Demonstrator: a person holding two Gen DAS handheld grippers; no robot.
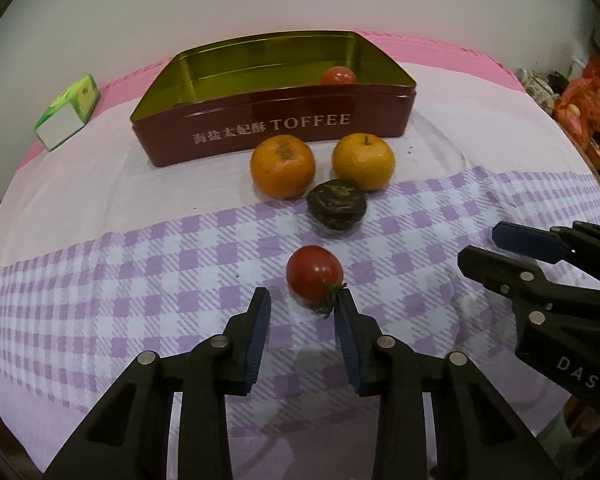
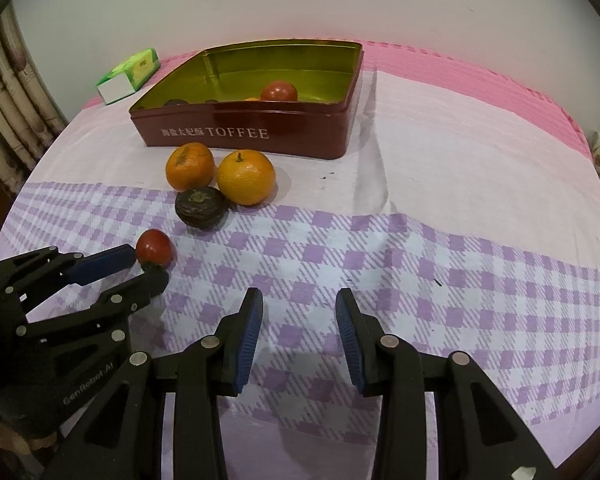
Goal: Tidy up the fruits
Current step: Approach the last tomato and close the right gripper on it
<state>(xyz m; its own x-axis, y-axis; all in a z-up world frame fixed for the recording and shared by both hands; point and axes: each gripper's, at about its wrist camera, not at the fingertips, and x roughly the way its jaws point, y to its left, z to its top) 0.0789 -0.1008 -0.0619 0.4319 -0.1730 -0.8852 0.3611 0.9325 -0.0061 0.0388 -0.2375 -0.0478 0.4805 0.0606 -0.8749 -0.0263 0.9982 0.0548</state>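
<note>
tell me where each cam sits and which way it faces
Left wrist: on the left gripper, facing forward over its open fingers at the near tomato, just ahead; right gripper enters at right.
Right wrist: on the right gripper, open over checked cloth, facing the toffee tin; left gripper enters at left.
Shared: tin, two oranges, dark fruit, tomato.

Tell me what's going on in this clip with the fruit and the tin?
A person is sorting fruit into the dark red TOFFEE tin. The left claw is open around a small red tomato on the purple checked cloth, not yet closed on it. The right claw hovers open and empty nearby. Two oranges and a dark wrinkled fruit wait outside; another red tomato already sits inside.
</note>
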